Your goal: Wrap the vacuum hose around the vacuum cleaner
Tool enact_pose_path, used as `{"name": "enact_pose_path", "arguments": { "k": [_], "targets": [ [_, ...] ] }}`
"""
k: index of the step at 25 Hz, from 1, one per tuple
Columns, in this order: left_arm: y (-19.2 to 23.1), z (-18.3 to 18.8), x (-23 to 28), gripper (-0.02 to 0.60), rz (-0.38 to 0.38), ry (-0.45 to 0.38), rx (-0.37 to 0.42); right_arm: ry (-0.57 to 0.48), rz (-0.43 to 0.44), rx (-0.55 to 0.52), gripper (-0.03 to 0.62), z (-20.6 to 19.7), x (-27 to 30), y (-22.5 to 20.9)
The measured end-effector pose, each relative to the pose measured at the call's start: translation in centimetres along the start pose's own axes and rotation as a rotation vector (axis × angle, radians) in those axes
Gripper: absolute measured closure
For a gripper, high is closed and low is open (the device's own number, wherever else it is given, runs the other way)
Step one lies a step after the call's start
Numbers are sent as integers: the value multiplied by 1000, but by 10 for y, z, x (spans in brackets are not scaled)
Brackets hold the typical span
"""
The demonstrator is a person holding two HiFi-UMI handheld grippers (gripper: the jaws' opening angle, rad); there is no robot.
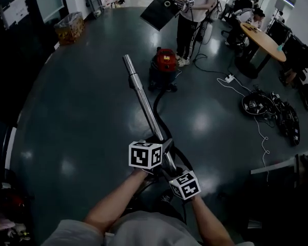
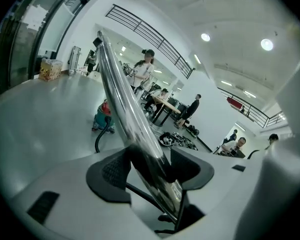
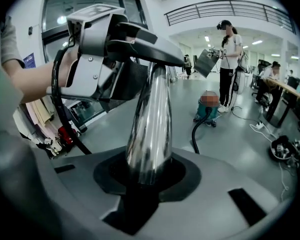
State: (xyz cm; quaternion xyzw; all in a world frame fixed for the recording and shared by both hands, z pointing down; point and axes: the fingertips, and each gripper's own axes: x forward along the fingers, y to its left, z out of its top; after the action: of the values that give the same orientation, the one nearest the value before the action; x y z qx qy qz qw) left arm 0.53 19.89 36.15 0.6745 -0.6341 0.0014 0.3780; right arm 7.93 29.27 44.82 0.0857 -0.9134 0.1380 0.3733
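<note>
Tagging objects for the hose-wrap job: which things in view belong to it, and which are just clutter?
Job:
vacuum cleaner
black hose
chrome wand

Lying about:
box
round table
cable pile
power strip

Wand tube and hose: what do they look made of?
Wand tube: probably polished, chrome-like metal; its surface mirrors the room with bright highlights. Hose: likely matte black plastic or rubber; it curves flexibly down from the vacuum, and any ribbing is too small to tell.
</note>
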Motion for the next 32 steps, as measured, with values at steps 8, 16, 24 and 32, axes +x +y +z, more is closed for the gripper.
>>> {"name": "enact_pose_path", "arguments": {
  "k": [8,16,24,32],
  "targets": [
    [-88,-21,56,377,-78,123,147,40,143,69,394,-49,-25,-37],
    [-145,-9,80,391,-128,176,254,-24,194,104,275,-48,-62,-64],
    [-144,-19,110,410,-175,312,414,-171,46,179,276,-42,-121,-138],
    [-126,-5,161,410,-291,445,593,-197,-146,-226,352,81,-174,-206]
  ]
}}
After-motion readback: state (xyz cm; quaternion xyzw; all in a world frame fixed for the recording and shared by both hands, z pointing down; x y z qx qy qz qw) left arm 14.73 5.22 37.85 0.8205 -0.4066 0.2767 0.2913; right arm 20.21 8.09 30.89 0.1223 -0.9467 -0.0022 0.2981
